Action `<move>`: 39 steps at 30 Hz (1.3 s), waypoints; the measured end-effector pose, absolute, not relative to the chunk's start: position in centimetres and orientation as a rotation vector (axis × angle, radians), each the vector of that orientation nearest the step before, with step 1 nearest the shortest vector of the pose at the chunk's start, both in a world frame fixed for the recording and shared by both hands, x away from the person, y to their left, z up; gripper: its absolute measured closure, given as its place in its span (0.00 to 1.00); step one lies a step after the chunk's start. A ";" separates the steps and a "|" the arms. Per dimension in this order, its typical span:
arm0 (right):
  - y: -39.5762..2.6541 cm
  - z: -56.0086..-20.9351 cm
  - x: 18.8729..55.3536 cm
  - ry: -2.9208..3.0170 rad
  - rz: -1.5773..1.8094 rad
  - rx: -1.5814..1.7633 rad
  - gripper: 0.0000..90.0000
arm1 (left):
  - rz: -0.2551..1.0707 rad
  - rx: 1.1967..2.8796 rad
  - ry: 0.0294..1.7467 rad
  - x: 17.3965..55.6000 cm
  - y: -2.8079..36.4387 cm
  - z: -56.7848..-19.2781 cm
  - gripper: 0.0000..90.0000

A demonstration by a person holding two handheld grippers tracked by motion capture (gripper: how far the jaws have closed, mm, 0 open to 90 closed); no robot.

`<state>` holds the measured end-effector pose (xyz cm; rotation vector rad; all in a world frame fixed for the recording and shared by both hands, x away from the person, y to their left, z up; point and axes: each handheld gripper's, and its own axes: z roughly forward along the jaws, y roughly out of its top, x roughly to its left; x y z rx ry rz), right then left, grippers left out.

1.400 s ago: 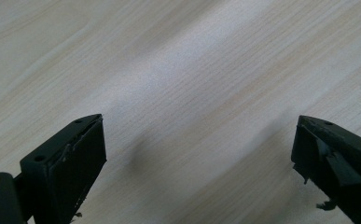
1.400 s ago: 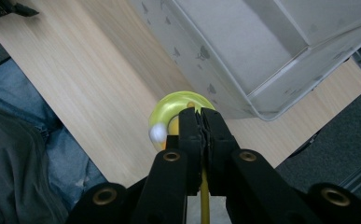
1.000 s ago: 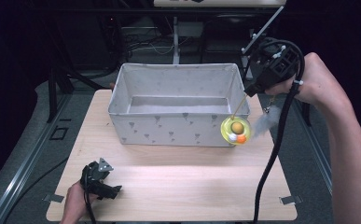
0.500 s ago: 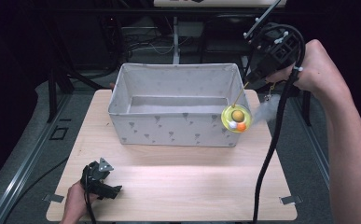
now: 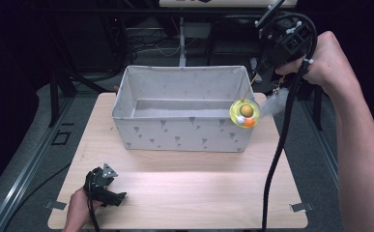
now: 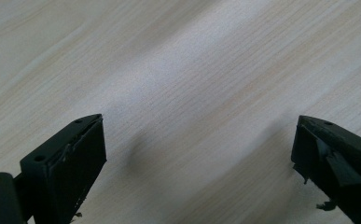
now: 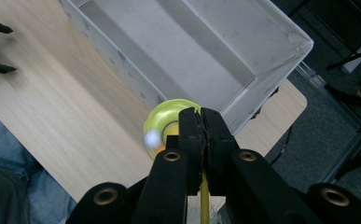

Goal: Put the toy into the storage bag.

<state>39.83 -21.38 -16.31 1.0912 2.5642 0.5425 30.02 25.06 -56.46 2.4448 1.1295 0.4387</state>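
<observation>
A pale fabric bin [image 5: 182, 111], patterned with small grey triangles, stands on the far half of the wooden table [image 5: 199, 193]. Its interior is open to view from above and from the right gripper view; the visible floor and walls carry no contents.

The right gripper [image 5: 266, 65] is raised above the bin's right end, its jaws pressed together on a thin yellow stick [image 7: 204, 198]. From that stick hangs a yellow ring toy [image 5: 245, 113] with an orange ball and a white ball at its centre. The toy is off the table, in front of the bin's near right corner, outside the bin.

The left gripper [image 5: 119, 197] rests low over the table's near left corner, jaws spread wide with bare wood between them.
</observation>
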 end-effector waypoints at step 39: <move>-20.0 -17.6 44.7 2.461 0.546 1.133 0.98 | 0.431 2.442 1.136 30.0 25.3 -56.4 0.04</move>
